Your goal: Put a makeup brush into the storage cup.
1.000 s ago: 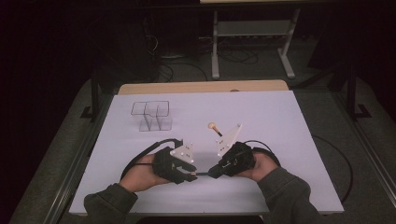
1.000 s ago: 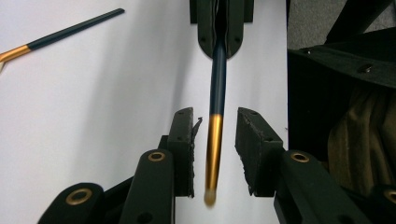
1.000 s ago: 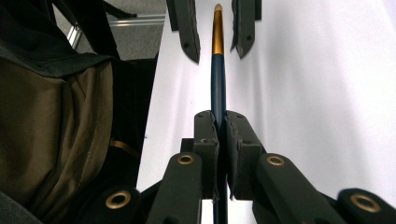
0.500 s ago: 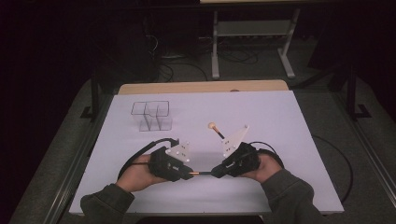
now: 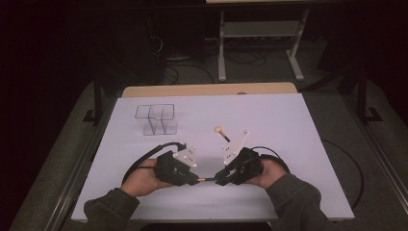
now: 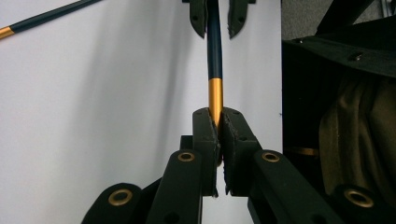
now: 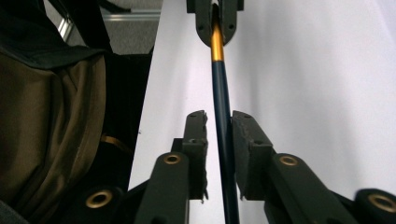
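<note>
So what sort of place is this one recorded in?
Most likely a lab or workshop test bench, not a home. A plain white table stands in a dark room, a metal stand and loose cables lie on the floor behind it, and an empty clear divided box sits ready.

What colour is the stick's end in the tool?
Gold, on a thin dark-blue stick, clearest in the left gripper view.

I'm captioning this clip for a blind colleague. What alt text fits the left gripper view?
The left gripper is shut on the gold end of a dark blue stick above a white table. The right gripper, jaws apart, flanks the stick's far part.
</note>
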Demonstrator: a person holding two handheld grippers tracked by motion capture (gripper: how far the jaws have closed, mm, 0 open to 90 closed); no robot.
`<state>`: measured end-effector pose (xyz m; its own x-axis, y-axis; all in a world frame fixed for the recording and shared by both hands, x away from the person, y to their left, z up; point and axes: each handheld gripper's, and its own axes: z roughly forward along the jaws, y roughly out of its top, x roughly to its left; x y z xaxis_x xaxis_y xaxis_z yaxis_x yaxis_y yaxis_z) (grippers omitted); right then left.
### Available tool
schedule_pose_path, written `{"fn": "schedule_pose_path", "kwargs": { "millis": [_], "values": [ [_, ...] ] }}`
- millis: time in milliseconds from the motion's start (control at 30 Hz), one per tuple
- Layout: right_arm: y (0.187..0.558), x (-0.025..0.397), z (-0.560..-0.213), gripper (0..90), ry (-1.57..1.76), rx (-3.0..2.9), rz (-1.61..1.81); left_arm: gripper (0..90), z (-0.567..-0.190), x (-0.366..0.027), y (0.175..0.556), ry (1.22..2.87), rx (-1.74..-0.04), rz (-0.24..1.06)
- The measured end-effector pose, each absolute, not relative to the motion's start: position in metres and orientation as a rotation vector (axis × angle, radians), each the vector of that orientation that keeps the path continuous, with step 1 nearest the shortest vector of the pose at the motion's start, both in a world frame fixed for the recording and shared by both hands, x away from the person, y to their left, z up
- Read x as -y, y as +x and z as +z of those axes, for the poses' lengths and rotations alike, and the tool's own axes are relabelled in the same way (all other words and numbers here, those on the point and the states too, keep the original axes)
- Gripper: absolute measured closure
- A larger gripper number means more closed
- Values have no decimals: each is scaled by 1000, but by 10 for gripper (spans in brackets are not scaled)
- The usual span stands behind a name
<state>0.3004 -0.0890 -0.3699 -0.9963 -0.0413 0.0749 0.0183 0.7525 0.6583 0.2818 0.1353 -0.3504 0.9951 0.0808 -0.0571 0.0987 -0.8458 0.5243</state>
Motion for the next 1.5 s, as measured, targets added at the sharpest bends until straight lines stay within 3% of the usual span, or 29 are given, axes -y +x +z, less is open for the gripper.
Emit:
{"fn": "schedule_pose_path", "kwargs": {
  "millis": [200,367,667,700,1067,1200,1333,1500],
  "values": [
    [300,72,-365,733,56,2893,-1002,851,-350,-131,281,2633,-104,-20],
    [298,65,-367,806,56,2906,-950,851,-350,-128,280,2640,-83,-19],
    [296,68,-368,822,70,2900,-983,833,-348,-130,279,2621,-91,-30],
    [296,70,-369,823,69,2893,-1012,749,-349,-130,279,2607,-102,-24],
    [295,83,-381,823,20,2868,-1128,679,-352,-141,280,2568,-155,-53],
    [295,82,-382,823,22,2868,-1131,714,-350,-138,280,2574,-136,-46],
    [295,80,-381,822,38,2868,-1150,825,-349,-136,281,2588,-120,-38],
    [295,78,-380,803,37,2880,-1127,845,-348,-134,282,2602,-126,-69]
  ]
}}
